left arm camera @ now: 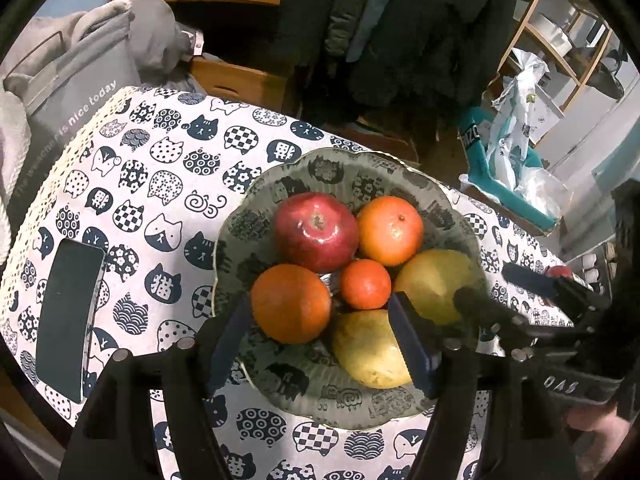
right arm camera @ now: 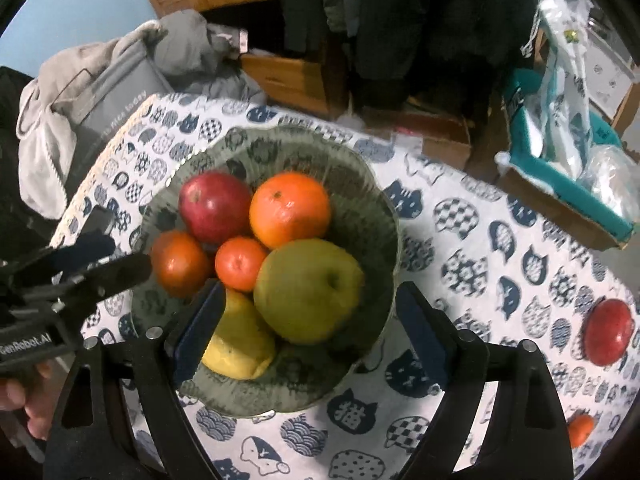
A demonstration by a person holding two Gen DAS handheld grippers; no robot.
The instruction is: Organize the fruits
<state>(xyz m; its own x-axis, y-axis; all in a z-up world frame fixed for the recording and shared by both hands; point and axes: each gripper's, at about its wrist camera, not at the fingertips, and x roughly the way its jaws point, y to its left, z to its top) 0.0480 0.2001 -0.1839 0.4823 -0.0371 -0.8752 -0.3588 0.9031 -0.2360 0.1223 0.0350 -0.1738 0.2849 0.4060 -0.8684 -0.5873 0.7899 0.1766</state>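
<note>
1. Left wrist view: the glass bowl point(left arm camera: 404, 408), clear, ribbed, with a scalloped rim, sits on the table point(left arm camera: 152, 184) under a cat-print cloth.
2. Inside it, a glossy red apple point(left arm camera: 316, 232) at the back, beside a dimpled orange point(left arm camera: 390, 230).
3. In the middle, a small smooth tangerine point(left arm camera: 365, 284); at its left a bigger orange one point(left arm camera: 291, 303).
4. A matte yellow-green pear point(left arm camera: 432, 280) lies at the right, and a speckled yellow fruit point(left arm camera: 368, 350) at the front.
5. The left gripper point(left arm camera: 320, 336) hovers over the bowl, its blue-padded jaws apart on either side of the bigger orange fruit, not pressing it.
6. The right gripper point(right arm camera: 312, 328) has its jaws wide apart, straddling the pear point(right arm camera: 308, 290), clamped on nothing.
7. Outside the bowl, on the cloth at the right, a second red apple point(right arm camera: 608, 332) and a small orange fruit point(right arm camera: 580, 430).
8. A flat dark phone point(left arm camera: 68, 320) lies left of the bowl.
</note>
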